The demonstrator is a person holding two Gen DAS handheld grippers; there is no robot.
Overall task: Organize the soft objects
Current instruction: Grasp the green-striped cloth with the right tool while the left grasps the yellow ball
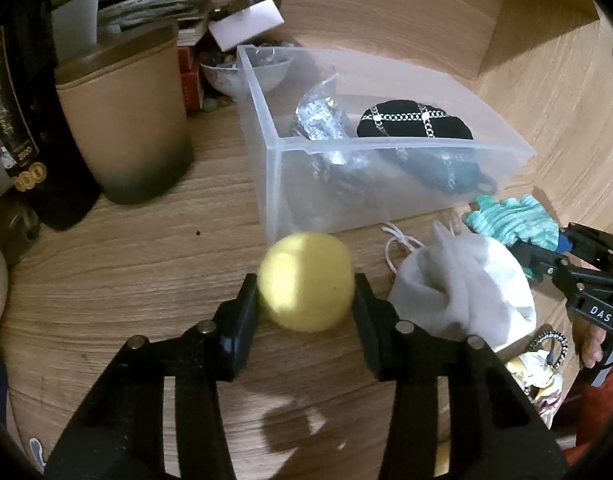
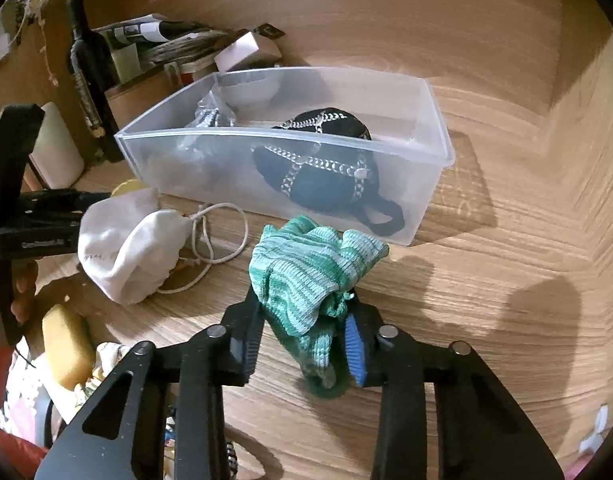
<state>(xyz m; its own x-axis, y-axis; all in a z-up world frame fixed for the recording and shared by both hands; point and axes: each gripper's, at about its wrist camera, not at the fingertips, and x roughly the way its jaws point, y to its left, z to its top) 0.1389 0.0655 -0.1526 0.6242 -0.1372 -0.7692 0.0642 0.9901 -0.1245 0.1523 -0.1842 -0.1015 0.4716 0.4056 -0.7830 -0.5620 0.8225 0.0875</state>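
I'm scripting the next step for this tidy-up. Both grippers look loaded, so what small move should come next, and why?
Probably lift the left hand-held gripper forward over the clear plastic bin. It is shut on the yellow ball just short of the bin's near wall, and the bin has open room beside the black chain-trimmed pouch.

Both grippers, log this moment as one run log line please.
left gripper: shut on yellow ball | right gripper: shut on green cloth | clear bin: black pouch inside
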